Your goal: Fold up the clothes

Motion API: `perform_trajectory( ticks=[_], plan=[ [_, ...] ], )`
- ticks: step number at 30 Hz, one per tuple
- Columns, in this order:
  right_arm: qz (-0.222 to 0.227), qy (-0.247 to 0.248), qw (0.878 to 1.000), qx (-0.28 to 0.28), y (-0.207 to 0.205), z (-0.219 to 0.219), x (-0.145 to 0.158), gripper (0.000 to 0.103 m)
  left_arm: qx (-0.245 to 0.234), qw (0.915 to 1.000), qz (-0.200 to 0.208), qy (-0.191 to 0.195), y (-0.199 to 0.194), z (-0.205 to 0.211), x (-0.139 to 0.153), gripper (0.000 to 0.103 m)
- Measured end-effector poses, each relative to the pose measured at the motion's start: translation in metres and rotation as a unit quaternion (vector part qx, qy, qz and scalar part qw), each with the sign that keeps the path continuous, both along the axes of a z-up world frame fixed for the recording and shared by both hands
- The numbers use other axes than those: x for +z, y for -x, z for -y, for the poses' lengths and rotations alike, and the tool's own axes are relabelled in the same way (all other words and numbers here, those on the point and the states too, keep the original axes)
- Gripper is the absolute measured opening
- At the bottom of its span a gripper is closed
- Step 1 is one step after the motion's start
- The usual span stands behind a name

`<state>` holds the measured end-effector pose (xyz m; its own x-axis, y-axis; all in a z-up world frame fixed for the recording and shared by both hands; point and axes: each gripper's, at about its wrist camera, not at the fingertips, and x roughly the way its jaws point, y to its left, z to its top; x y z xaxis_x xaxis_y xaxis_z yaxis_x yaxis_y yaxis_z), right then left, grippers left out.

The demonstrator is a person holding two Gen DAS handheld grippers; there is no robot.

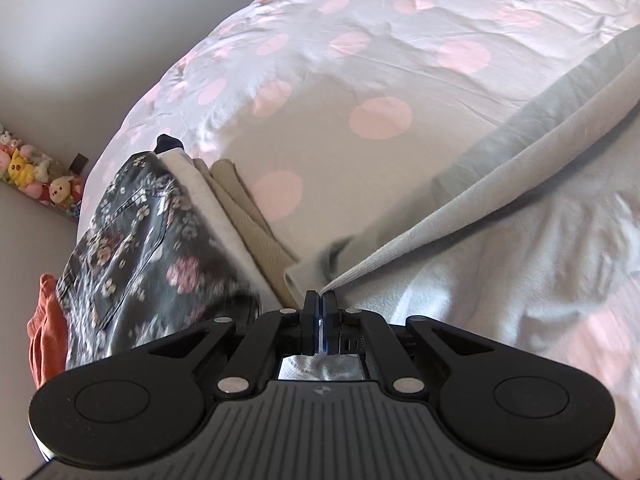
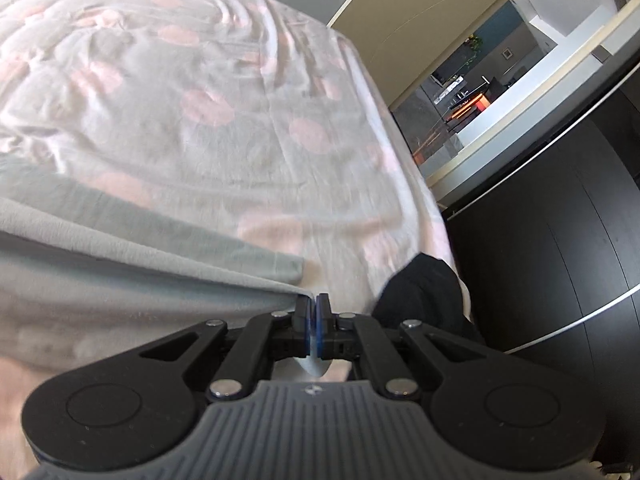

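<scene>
The left tool [image 1: 320, 300] is clamped on one corner of a pale grey garment [image 1: 500, 184], and the right tool [image 2: 313, 303] is clamped on another corner of the same garment [image 2: 132, 248]. Between the two, the gripped edge runs taut and is lifted off the bed [image 1: 380, 60], while the rest of the cloth sags back toward the person and partly rests on the spotted bedsheet. Both views are a little blurred.

On the left side of the bed sits a stack of folded clothes [image 1: 224, 216] with a flowered denim piece [image 1: 132, 240] on top and an orange garment [image 1: 46, 320] beside it. A dark item [image 2: 420, 292] lies at the bed's right edge, close to the right tool.

The step in hand looks like a fold with the edge carried by both corners; which way it is being carried cannot be told. To do it well, keep both tools level and the same distance apart, so the edge stays straight and free of slack. Lay the lifted edge squarely onto the part that rests on the bed, matching corner to corner, and keep it clear of the stack on the left. Release only once the cloth lies flat.
</scene>
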<state>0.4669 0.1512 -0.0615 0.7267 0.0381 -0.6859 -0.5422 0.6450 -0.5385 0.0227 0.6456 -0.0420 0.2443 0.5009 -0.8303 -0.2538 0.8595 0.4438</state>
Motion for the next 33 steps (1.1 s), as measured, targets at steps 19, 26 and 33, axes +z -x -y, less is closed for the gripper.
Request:
perform_trajectory(
  ticks=[19, 26, 33],
  plan=[
    [-0.019, -0.040, 0.998, -0.052, -0.044, -0.022, -0.044, 0.030, 0.044, 0.9951, 0.053, -0.070, -0.030, -0.017, -0.026, 0.015],
    [-0.057, -0.159, 0.984, -0.058, -0.001, -0.006, -0.009, 0.034, 0.040, 0.9911, 0.118, -0.046, -0.008, 0.013, 0.011, 0.017],
    [-0.153, -0.238, 0.958, -0.046, 0.092, -0.016, -0.012, 0.036, 0.069, 0.9854, 0.156, 0.000, 0.045, 0.043, 0.023, 0.029]
  ],
)
